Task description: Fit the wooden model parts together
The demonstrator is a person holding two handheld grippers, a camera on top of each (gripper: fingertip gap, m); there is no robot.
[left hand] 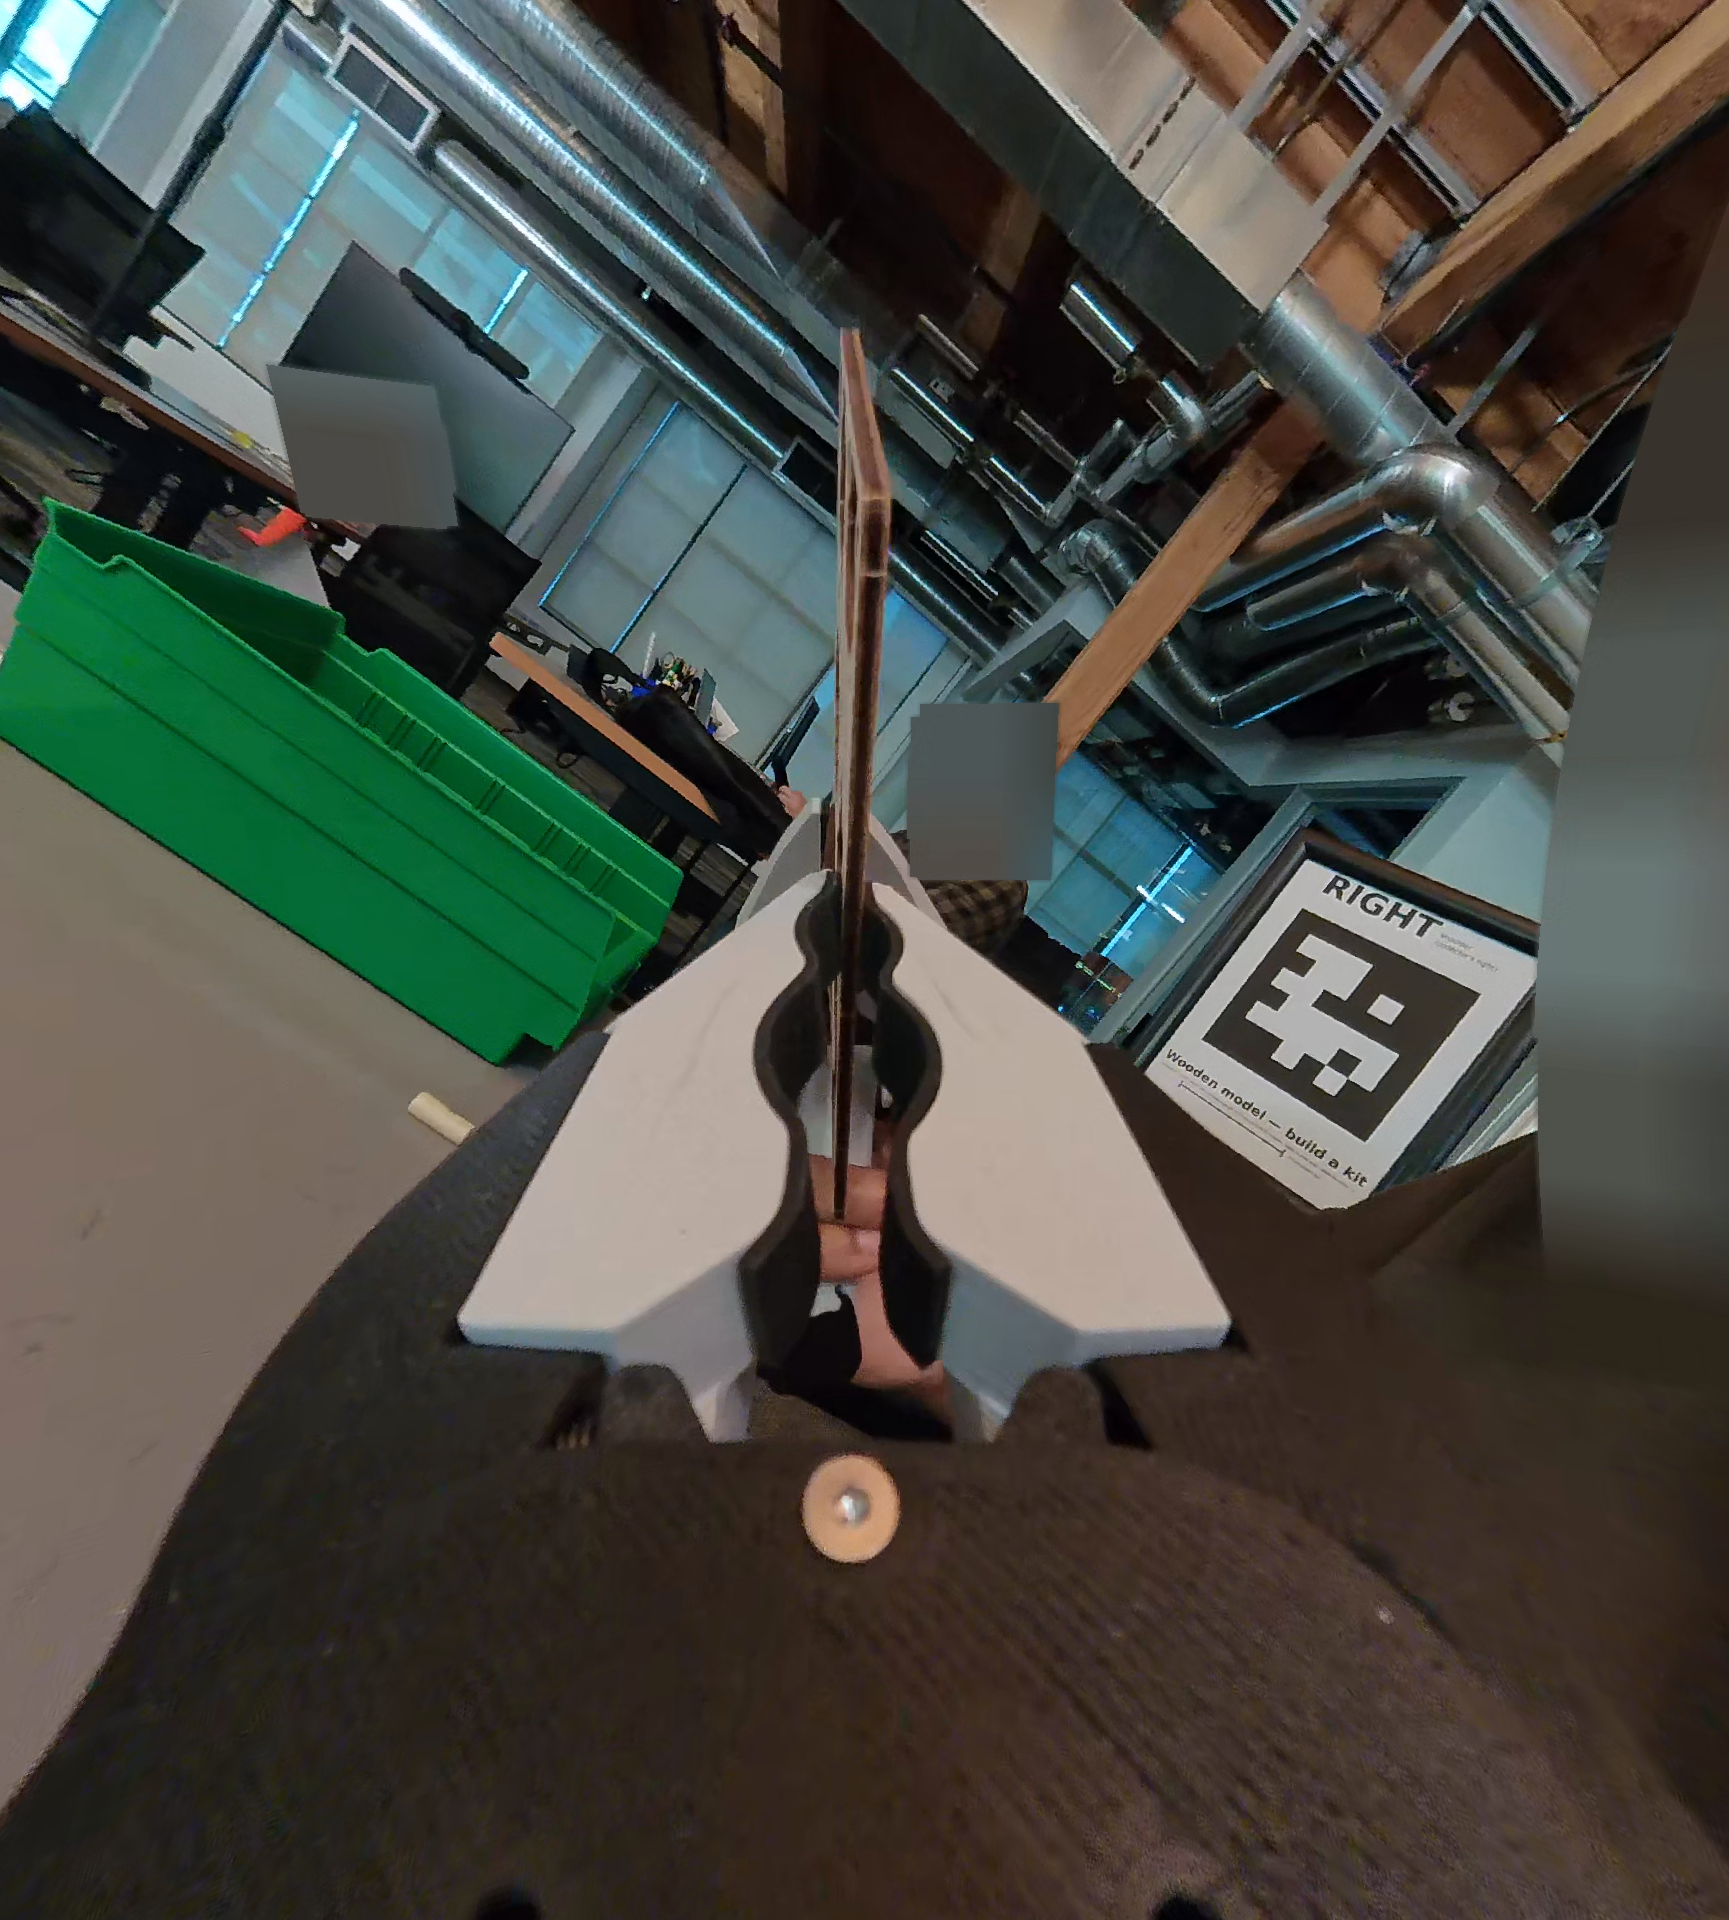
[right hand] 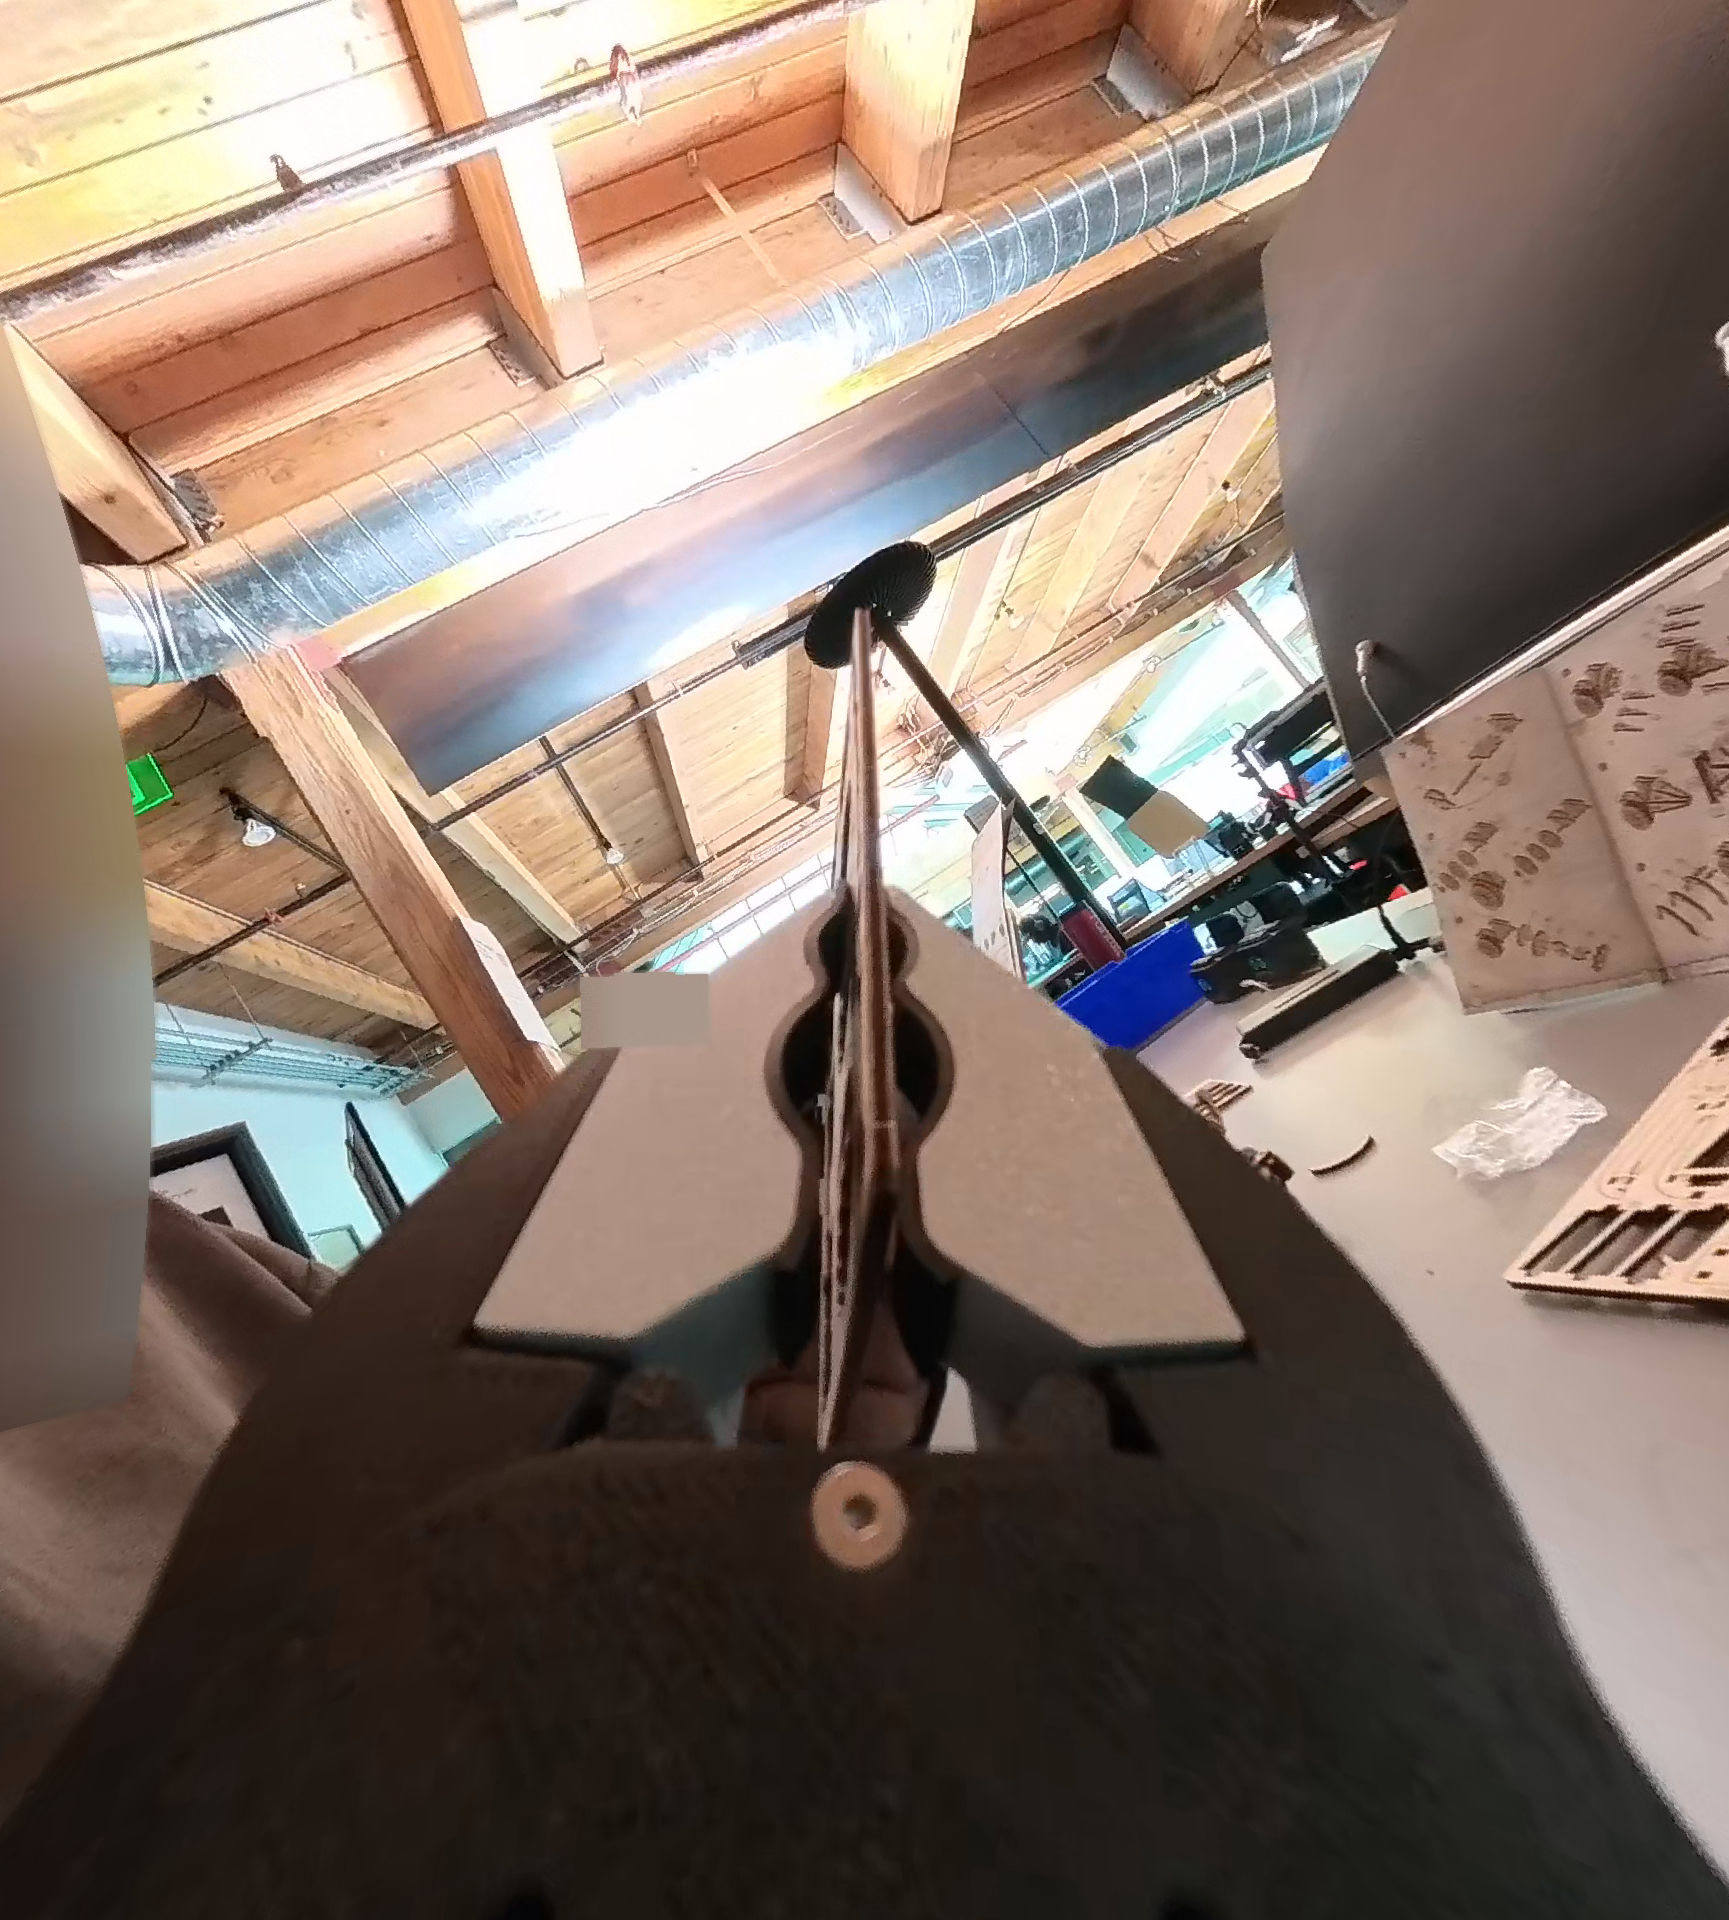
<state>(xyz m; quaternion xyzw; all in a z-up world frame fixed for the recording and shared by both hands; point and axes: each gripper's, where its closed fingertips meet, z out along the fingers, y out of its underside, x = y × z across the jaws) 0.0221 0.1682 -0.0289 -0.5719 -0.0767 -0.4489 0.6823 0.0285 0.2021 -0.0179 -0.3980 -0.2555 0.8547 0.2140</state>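
Note:
My left gripper [left hand: 852, 883] is shut on a thin wooden sheet [left hand: 860, 582], seen edge-on and sticking up past the fingertips. My right gripper [right hand: 865, 904] is shut on another thin wooden sheet [right hand: 862, 769], also edge-on and raised toward the ceiling. Both grippers are tilted upward, above the grey table. More laser-cut wooden sheets show in the right wrist view: one flat on the table [right hand: 1691, 1174] at the right with several cut-outs, and one standing upright [right hand: 1618, 790] behind it.
A green plastic bin [left hand: 320, 769] stands on the grey table [left hand: 112, 1091] at the left. A framed marker sign [left hand: 1359, 1029] stands at the right. A small pale peg [left hand: 439, 1117] lies near the bin. Crumpled clear plastic [right hand: 1520, 1122] and small wooden bits [right hand: 1343, 1153] lie on the table. Tip to tip, the grippers are about 4 centimetres apart.

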